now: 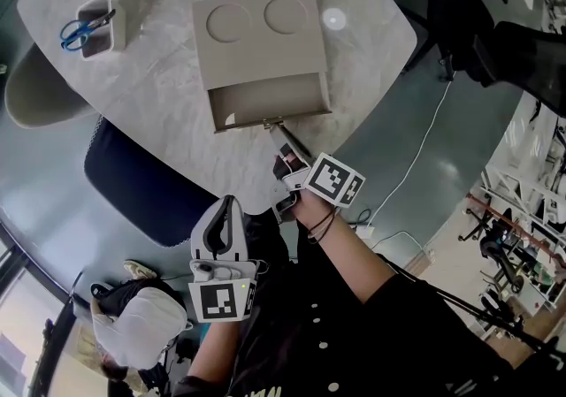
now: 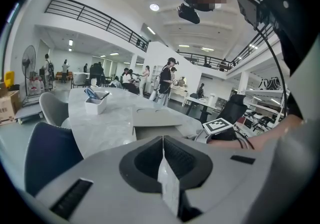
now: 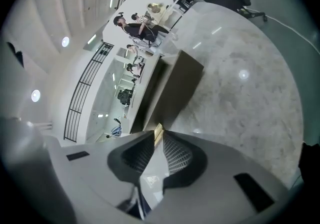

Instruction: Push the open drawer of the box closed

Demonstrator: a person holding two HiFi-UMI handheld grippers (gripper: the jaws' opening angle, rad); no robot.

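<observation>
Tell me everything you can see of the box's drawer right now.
The drawer is matte beige like the box, perhaps board or plastic. It stands pulled out toward the person, above the marble table near its edge. What shows of its inside looks bare. A small brass-coloured pull sits at the middle of its front wall, and the right hand-held gripper has its jaws closed on that pull. Nothing else touches it.

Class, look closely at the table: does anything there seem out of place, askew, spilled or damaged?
Only the drawer of the box stands out: it is pulled out towards the person, with the right gripper shut on its handle. Nothing looks spilled or damaged.
</observation>
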